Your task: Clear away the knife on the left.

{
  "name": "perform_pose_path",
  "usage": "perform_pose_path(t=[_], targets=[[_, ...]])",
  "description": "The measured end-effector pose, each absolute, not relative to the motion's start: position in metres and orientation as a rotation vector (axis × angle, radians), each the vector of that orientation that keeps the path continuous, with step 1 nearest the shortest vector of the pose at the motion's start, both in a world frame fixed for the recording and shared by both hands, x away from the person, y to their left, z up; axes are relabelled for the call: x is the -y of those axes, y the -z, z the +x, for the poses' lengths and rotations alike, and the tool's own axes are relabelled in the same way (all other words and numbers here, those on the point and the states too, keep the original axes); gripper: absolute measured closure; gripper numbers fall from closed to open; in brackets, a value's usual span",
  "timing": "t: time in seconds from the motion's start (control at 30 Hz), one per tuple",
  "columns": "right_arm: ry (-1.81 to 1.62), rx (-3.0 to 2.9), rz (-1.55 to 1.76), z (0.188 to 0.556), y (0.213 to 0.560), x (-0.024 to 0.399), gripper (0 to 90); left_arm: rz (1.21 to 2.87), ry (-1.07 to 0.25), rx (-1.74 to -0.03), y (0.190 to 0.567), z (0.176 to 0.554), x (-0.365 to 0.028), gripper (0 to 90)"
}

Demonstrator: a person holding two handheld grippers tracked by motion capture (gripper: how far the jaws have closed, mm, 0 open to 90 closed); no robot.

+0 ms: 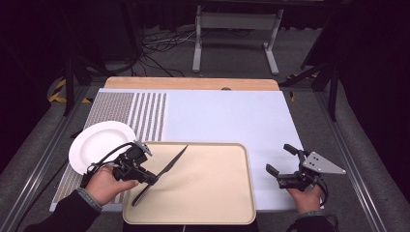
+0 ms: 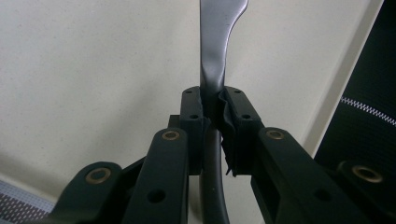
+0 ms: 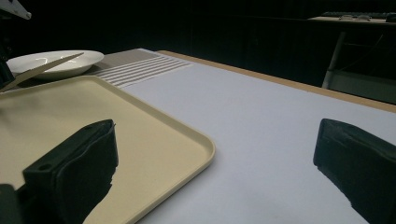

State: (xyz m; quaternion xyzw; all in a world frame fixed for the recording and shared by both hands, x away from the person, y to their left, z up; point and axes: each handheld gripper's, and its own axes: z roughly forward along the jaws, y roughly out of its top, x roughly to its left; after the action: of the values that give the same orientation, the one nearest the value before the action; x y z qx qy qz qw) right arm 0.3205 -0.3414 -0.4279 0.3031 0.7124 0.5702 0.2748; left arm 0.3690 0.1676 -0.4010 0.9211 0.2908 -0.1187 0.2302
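My left gripper [image 1: 151,178] is shut on a dark table knife [image 1: 170,164] over the left part of a beige tray [image 1: 203,193]. The blade slants up and right, and the handle hangs below the jaws toward the tray's front left corner. In the left gripper view the pads [image 2: 194,112] clamp the knife [image 2: 215,56] where blade meets handle, with the tray [image 2: 93,70] just beneath. My right gripper [image 1: 281,159] rests open on the white mat, right of the tray, with nothing between its pads [image 3: 79,163].
A white plate [image 1: 99,142] lies at the left on the patterned part of the mat [image 1: 222,116], near the tray's far left corner. In the right gripper view the plate [image 3: 60,60] sits beyond the tray [image 3: 154,135]. Metal rails flank the table.
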Motion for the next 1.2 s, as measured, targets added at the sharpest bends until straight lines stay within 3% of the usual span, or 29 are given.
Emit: perform_pose_path(t=[1.2], targets=[[-1.536, -1.911, 0.818, 0.319, 0.427, 0.342, 1.1, 2.586, 0.38, -0.82, 0.429, 0.373, -0.154, 79.2]])
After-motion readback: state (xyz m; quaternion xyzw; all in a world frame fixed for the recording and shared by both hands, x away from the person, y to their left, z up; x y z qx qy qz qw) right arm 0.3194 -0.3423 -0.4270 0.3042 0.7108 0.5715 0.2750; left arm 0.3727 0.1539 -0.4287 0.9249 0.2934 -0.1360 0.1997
